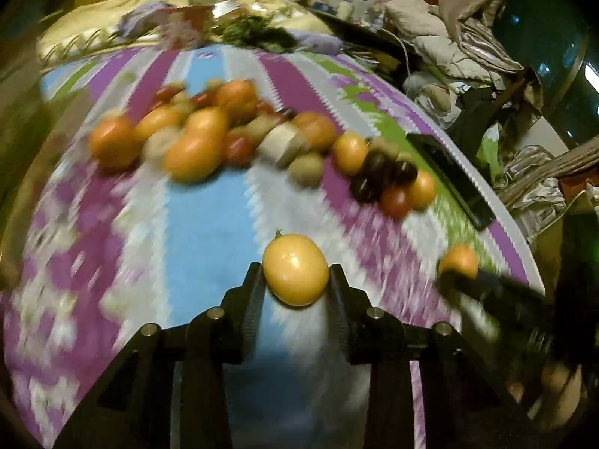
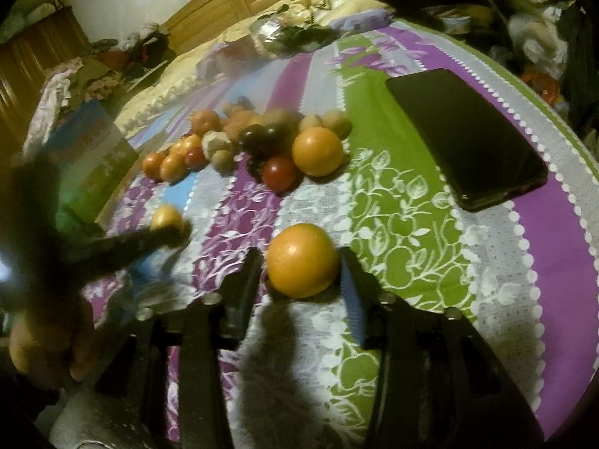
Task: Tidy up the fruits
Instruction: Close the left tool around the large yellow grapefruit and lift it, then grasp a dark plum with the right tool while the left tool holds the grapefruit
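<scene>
A pale yellow round fruit (image 1: 294, 262) sits between the ribbed fingers of my left gripper (image 1: 296, 275), and both pads press on its sides. The same fruit (image 2: 166, 217) shows blurred at the left of the right wrist view. An orange (image 2: 303, 262) rests on the striped bedspread (image 2: 404, 205) between the fingers of my right gripper (image 2: 300, 254); slim gaps show on both sides, so the gripper is open. That orange (image 1: 458, 260) also appears at the right of the left wrist view. A pile of mixed fruit (image 1: 209, 138), orange, red, dark and brownish, lies further back.
A black phone (image 2: 468, 138) lies flat to the right of the fruit pile (image 2: 254, 142). A colourful book or box (image 2: 90, 149) stands at the left. A hand (image 2: 45, 336) holds the left gripper. Bedding and clothes crowd the far end and the right side.
</scene>
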A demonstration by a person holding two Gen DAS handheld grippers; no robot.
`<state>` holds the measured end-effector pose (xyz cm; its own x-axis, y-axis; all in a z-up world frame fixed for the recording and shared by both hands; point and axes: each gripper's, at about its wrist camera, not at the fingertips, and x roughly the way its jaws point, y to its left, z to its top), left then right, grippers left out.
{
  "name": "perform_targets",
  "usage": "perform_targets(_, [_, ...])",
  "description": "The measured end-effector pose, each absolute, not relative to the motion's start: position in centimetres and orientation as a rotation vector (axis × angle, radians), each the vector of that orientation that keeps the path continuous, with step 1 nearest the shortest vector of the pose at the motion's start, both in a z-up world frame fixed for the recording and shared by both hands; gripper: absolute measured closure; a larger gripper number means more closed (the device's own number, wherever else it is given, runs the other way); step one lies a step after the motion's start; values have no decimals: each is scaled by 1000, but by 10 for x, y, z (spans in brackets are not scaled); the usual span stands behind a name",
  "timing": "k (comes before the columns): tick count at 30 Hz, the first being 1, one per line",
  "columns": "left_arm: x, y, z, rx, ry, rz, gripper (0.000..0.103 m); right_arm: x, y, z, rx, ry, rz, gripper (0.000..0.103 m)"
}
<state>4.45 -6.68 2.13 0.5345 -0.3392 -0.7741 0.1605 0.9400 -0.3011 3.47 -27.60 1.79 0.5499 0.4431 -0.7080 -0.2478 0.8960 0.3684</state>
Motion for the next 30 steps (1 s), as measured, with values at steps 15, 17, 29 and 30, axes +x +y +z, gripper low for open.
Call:
perform_targets(15, [29, -48, 18, -258, 962, -305, 67, 92, -267, 63, 29, 866, 433, 57])
perform_targets(17, [29, -48, 17, -260, 961, -305, 67, 98, -260, 66, 2, 855, 464, 58])
perform_targets(29, [33, -47, 15, -288, 959, -310, 67, 114, -217, 44, -286, 844, 533, 60])
perform_targets(30, [33, -46, 16, -293, 959, -310, 67, 115, -217, 45, -292, 840, 534, 65])
